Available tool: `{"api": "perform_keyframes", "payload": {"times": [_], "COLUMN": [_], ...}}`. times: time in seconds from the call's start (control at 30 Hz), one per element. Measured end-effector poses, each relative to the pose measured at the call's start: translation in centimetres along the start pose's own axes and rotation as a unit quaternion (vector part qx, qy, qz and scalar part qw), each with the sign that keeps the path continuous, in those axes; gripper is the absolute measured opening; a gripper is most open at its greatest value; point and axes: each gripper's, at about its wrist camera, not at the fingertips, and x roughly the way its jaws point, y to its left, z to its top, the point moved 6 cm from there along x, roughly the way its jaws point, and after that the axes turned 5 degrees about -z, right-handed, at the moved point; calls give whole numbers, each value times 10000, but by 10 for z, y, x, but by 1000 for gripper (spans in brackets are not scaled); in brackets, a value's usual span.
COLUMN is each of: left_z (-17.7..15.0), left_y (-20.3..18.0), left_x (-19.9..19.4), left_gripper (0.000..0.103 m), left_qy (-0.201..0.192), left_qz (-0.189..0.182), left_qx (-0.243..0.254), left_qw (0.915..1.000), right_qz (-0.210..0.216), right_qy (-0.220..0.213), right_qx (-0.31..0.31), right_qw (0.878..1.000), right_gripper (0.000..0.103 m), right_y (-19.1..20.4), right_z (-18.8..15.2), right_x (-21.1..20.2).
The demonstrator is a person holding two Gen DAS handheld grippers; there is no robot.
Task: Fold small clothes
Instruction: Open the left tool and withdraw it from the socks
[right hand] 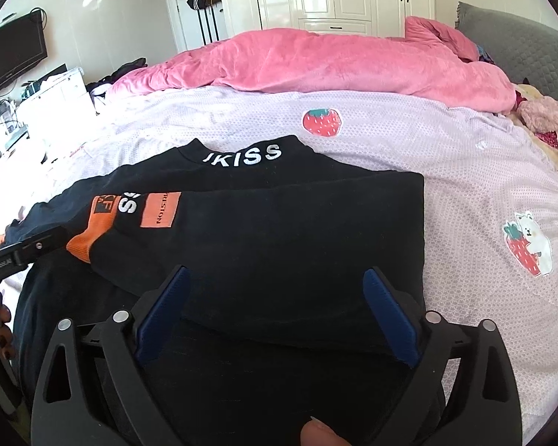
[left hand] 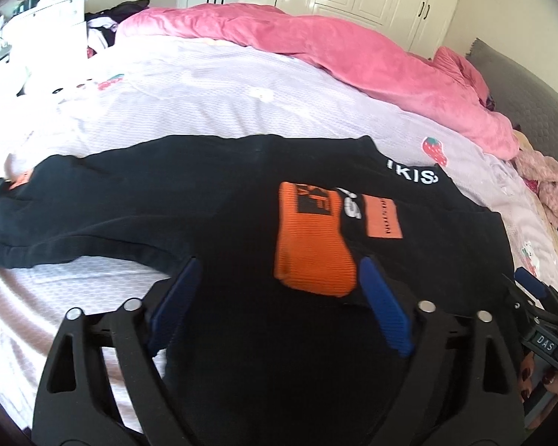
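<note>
Bed: wide bed under a pale lilac honeycomb-weave sheet [right hand: 409,156] printed with strawberries and a white bear; it fills most of both views.
Quilt: rumpled pink plush quilt [right hand: 334,63] heaped along the far side of the bed.
Garment: small black long-sleeved top with orange ribbed cuffs and white collar lettering [right hand: 264,230], flat on the near part of the sheet; right sleeve folded in across the chest, its orange cuff [left hand: 312,249] resting on the black cloth, left sleeve stretched out to the left.
Left gripper: black two-finger tool with blue ribbed pads [left hand: 279,264], jaws spread wide above the top's near edge, gripping nothing.
Right gripper: matching black tool with blue pads [right hand: 277,275], jaws wide apart over the folded cloth, nothing clamped.
</note>
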Motion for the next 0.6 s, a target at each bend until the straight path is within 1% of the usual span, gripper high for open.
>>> {"api": "perform_keyframes", "payload": {"times": [0.07, 0.1, 0.17, 0.33, 0.4, 0.6], "left_z": [2, 3, 4, 2, 3, 7], "left_y": [10, 15, 24, 42, 53, 81], "left_x": [-6, -10, -18, -28, -32, -44], "left_gripper": [93, 93, 93, 93, 93, 93], "left_qy": [-14, -52, -127, -109, -144, -283], "left_qz": [101, 145, 201, 278, 359, 428], "left_qx": [-13, -27, -63, -98, -169, -467], "left_qw": [9999, 9999, 9997, 9995, 9991, 9976], "right_qz": [1, 6, 30, 34, 42, 117], "right_qy": [-52, -67, -139, -285, -320, -375], "right_qx": [28, 40, 62, 22, -2, -142], "right_qw": [10000, 10000, 9999, 9996, 9995, 9991], "right_gripper": [96, 96, 96, 97, 98, 98], "right_y": [1, 2, 4, 13, 19, 44], "right_z": [0, 1, 2, 5, 6, 8], "right_x": [-3, -5, -9, -18, -22, -28]}}
